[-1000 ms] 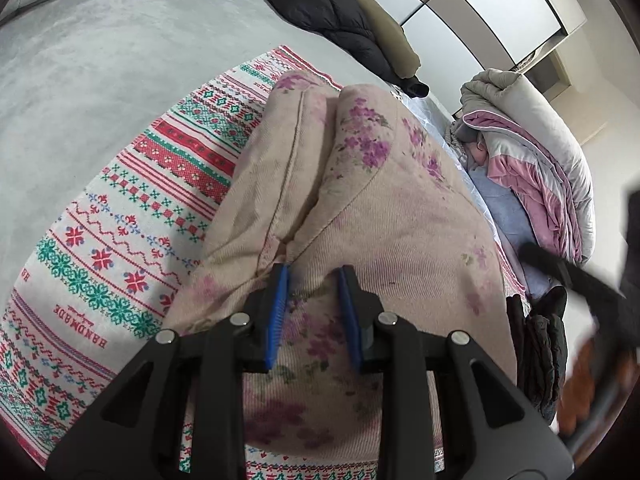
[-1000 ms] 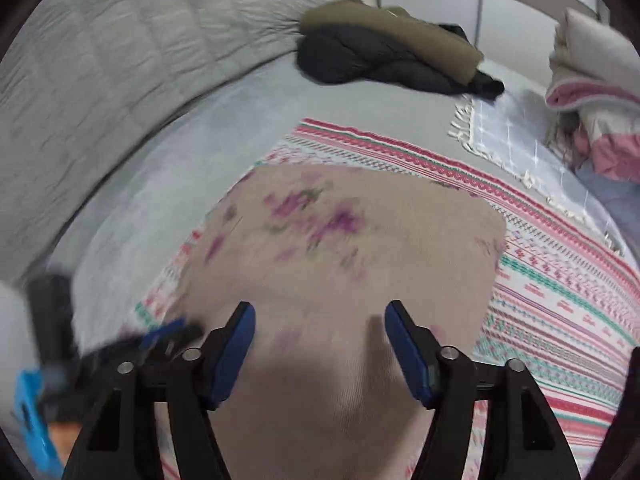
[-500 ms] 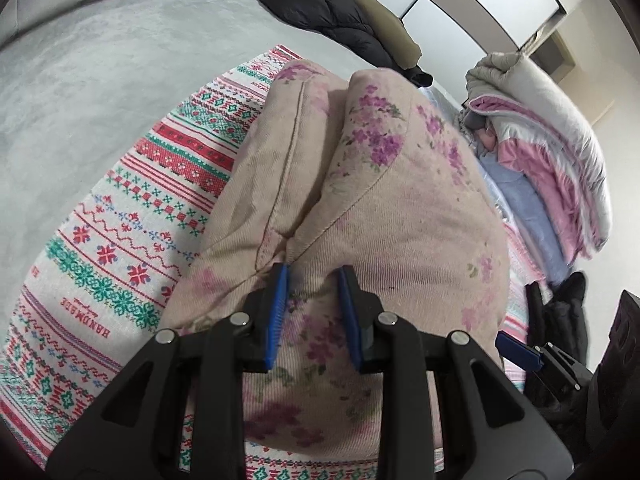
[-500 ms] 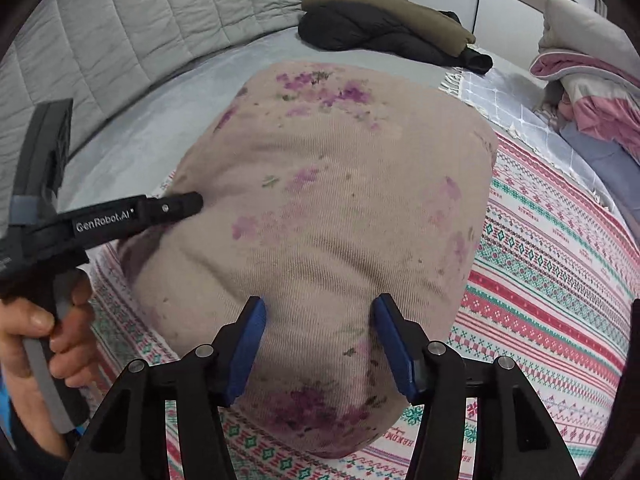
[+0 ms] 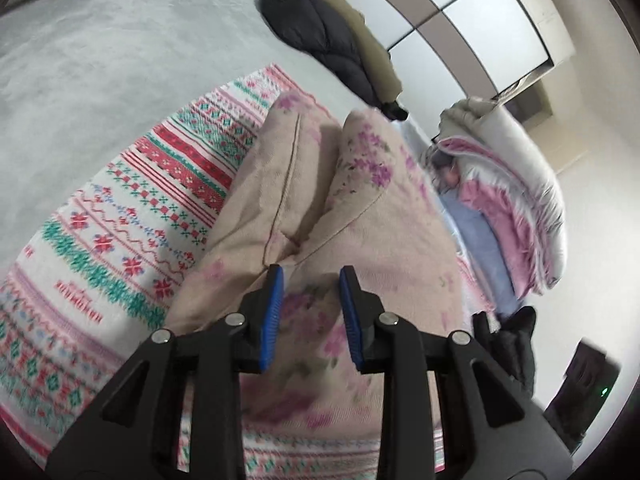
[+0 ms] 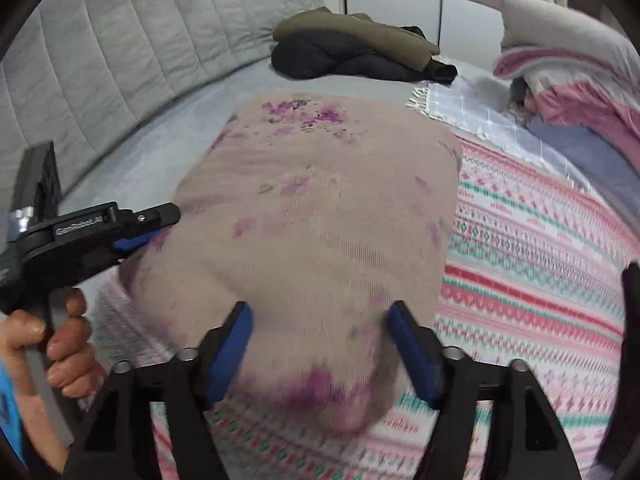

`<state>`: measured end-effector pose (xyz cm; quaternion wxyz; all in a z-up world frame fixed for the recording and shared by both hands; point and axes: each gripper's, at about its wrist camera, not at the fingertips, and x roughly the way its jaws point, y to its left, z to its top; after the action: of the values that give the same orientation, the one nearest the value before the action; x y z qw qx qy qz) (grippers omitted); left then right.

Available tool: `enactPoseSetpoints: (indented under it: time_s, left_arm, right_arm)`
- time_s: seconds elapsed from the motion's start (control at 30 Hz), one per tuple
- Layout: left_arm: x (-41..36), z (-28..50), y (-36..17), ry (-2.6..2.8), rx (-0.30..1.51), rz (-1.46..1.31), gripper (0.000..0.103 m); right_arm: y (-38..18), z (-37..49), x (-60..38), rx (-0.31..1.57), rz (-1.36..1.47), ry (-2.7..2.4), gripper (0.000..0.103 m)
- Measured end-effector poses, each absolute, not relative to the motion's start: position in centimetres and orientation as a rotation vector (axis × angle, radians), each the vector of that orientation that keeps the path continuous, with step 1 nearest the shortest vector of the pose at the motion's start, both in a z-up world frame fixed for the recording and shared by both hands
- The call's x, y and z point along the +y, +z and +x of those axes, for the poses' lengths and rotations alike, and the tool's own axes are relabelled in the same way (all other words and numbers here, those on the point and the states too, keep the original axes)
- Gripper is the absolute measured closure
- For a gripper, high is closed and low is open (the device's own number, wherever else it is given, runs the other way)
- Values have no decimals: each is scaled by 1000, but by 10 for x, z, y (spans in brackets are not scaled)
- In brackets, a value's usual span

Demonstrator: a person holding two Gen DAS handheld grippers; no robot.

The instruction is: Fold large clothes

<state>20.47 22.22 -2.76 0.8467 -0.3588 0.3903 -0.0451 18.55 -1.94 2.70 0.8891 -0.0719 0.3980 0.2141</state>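
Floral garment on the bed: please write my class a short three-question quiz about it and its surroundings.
1. True or false: the patterned blanket lies on top of the floral garment.
2. What lies by the headboard? A) a suitcase B) a dark jacket C) stacked books
3. Fill in: in the right wrist view, the left gripper meets the garment's ___ edge.
Key: 1 false; 2 B; 3 left.
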Motion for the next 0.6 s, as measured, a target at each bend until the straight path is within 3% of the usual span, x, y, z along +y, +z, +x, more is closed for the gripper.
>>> enactPoseSetpoints:
  time_s: [0.03, 0.07, 0.13, 0.37, 0.5, 0.6]
  left_arm:
    - [220, 200, -19, -99, 812, -738, 58]
    - [217, 195, -12, -101, 800, -713, 39]
    - [214, 188, -1, -97, 789, -647, 23]
    - [234, 180, -27, -32, 886, -714, 23]
    - [234, 178, -42, -47, 917, -714, 22]
    - [235, 180, -48, -48, 916, -700, 13]
  right_arm:
    - [31, 176, -32, 829, -97, 471, 22]
    - [33, 169, -44, 820, -65, 477, 22]
    - [33, 150, -69, 790, -6, 471, 20]
    - [-11, 136, -155, 804, 400, 562, 19]
    - [-46, 163, -179, 909, 611, 544, 19]
    - [-51, 174, -181, 899, 744, 610, 19]
